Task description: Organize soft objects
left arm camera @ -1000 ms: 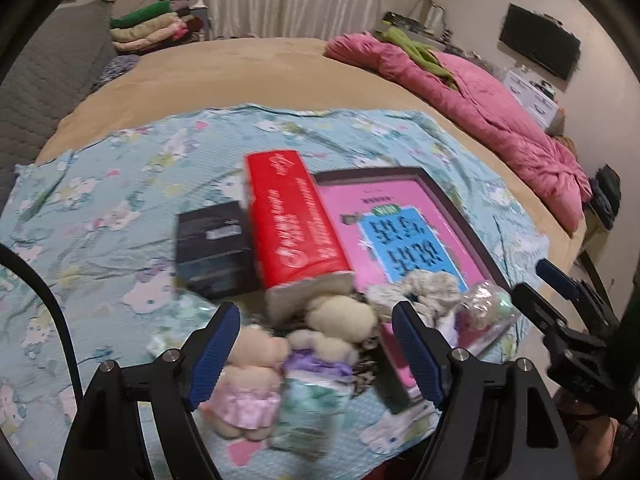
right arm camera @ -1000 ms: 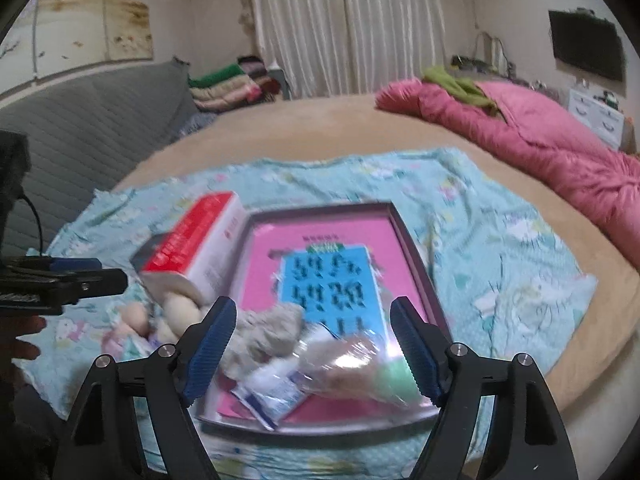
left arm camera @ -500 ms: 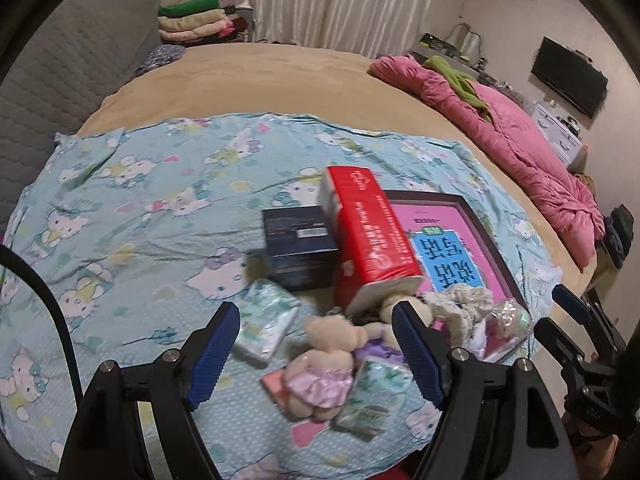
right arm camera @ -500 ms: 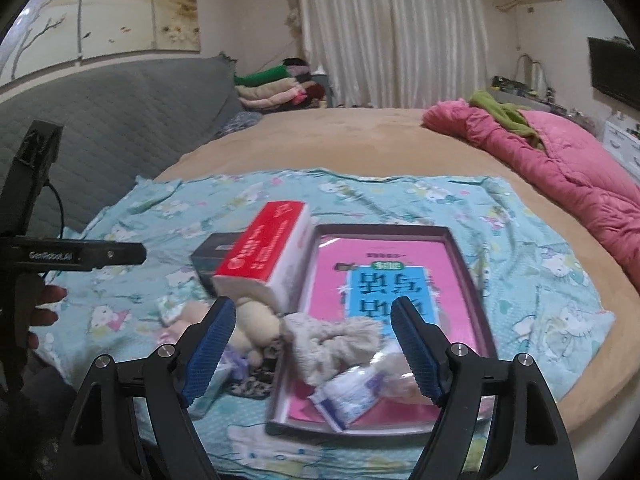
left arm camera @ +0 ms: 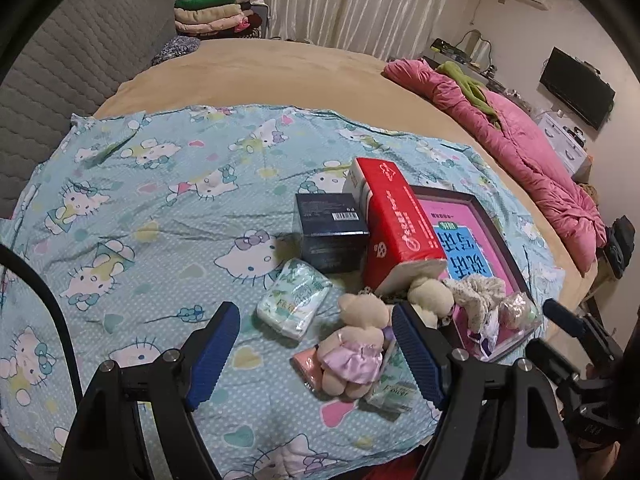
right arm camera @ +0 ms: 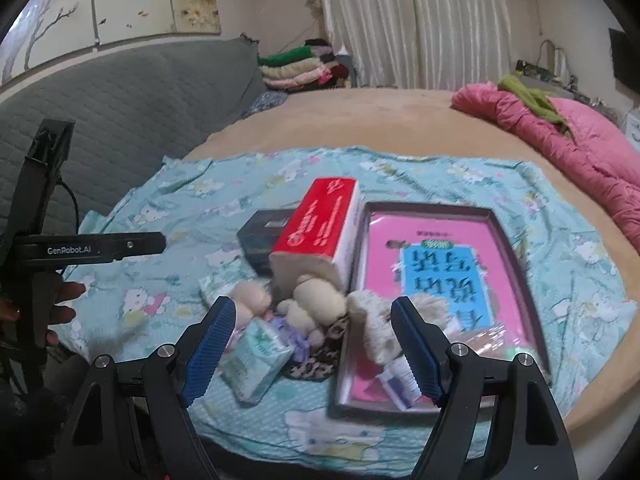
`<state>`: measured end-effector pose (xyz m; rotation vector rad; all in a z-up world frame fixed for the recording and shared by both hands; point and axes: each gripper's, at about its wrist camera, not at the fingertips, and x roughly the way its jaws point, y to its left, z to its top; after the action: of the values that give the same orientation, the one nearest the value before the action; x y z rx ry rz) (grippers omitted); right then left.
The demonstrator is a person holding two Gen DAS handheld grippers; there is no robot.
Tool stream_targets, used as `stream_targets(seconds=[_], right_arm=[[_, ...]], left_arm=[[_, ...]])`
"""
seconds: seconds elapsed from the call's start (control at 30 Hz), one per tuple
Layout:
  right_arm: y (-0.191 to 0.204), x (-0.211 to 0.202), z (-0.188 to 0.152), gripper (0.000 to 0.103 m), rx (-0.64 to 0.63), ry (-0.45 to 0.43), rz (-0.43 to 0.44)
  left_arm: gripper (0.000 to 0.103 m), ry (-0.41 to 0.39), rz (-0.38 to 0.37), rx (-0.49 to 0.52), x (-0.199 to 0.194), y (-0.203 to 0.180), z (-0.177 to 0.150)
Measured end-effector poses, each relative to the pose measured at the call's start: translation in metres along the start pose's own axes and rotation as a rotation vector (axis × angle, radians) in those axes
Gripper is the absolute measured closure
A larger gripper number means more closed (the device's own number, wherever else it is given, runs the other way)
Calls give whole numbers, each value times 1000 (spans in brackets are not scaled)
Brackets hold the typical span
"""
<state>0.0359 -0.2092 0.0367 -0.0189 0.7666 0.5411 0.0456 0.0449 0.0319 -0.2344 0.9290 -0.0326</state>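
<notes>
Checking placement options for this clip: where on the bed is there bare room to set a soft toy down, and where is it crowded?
Free: the Hello Kitty sheet left of the dark box and tissue pack, and the tan bedspread beyond. Crowded: the bear in the pink dress, cream bear and red tissue box cluster against the pink tray, whose near end holds a scrunchie.
</notes>
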Motion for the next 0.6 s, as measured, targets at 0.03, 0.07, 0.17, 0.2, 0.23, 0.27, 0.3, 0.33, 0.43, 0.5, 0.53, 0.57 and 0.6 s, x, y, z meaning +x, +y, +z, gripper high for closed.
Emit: stream_targets(seconds=[0.03, 0.07, 0.17, 0.2, 0.23, 0.27, 0.3, 0.33, 0.43, 0.5, 0.53, 0.57, 0.6], right_arm=[[5, 4, -2, 22, -5, 17, 10], [8, 7, -3, 22, -11, 29, 14], [20, 17, -10, 22, -34, 72, 27], [24, 21, -12, 22, -40, 85, 31], [27, 25, -14, 22, -43, 100, 37], [29, 28, -16, 22, -45, 115, 44], [32, 32, -19, 22, -44, 132, 56], [33, 36, -22, 22, -41, 148, 61], [35, 44, -27, 22, -31, 177, 69], [35, 47, -29, 22, -24, 187, 66], [35, 48, -29, 22, -19, 188, 65], [35, 49, -30, 22, -13, 188, 62], [34, 50, -30, 22, -11, 189, 58]], left_arm=[[25, 4, -3, 1, 1, 0, -2], [25, 10, -2, 3, 3, 0, -4], [25, 27, -4, 7, 9, 0, -8], [25, 30, -6, 8, 12, -1, -9], [25, 34, -6, 10, 13, -1, -10], [25, 39, -4, 13, 16, -2, -12], [25, 43, -4, 17, 18, -2, -13], [25, 49, -4, 22, 20, -4, -15], [25, 63, 1, 35, 27, -7, -19], [25, 72, 4, 44, 32, -9, -22], [25, 75, 4, 48, 33, -10, -23], [25, 78, 3, 52, 36, -11, -24], [25, 85, 2, 56, 38, -12, -25]])
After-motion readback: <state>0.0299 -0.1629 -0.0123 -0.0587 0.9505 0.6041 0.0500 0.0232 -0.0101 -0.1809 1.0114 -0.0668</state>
